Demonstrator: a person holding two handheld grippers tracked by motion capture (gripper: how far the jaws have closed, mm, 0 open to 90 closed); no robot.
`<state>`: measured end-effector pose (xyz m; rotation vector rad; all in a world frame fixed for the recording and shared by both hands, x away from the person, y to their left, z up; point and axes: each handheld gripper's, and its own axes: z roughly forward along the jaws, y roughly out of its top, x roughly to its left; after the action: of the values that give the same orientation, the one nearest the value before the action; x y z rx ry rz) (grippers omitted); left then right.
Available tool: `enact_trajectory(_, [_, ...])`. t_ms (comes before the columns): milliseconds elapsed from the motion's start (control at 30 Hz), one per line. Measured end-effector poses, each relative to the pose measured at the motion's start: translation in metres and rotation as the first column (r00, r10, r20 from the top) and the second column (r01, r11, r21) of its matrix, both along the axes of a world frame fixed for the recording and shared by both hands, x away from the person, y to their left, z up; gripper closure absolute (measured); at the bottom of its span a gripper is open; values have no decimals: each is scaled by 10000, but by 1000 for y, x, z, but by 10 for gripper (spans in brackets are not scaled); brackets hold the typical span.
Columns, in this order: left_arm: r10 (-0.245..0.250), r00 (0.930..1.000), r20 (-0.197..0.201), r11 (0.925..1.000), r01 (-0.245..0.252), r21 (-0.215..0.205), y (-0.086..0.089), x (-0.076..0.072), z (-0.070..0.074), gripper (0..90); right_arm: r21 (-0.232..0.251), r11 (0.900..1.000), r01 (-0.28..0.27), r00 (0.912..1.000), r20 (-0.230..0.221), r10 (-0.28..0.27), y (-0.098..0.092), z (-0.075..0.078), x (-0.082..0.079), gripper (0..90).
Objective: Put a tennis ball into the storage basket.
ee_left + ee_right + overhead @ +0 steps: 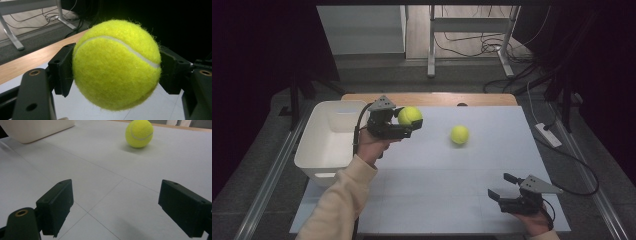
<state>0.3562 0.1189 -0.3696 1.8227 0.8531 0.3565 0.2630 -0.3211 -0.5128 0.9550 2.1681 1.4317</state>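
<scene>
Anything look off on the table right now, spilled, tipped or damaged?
Nothing stands out. The left gripper is shut squarely on one ball, held above the table beside the upright white bin. The second ball rests on the table, and the right gripper is open, with nothing between its jaws.

- high view – fixed above near edge, looks forward-down over whole table (437,200)
- left gripper view – tight close-up on held ball (116,65)
- right gripper view – low, skims tabletop; shares loose ball (139,133) and tub (35,128) with high view

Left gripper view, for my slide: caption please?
Left gripper clamps a fuzzy yellow-green tennis ball above the white table.
</scene>
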Motion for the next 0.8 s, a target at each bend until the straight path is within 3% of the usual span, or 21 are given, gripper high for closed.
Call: enact_trajectory(800, [809,9967,55,9966,-808,-140,22,9,5,269,-11,10000,1,10000,0,-1,0,0,0,128])
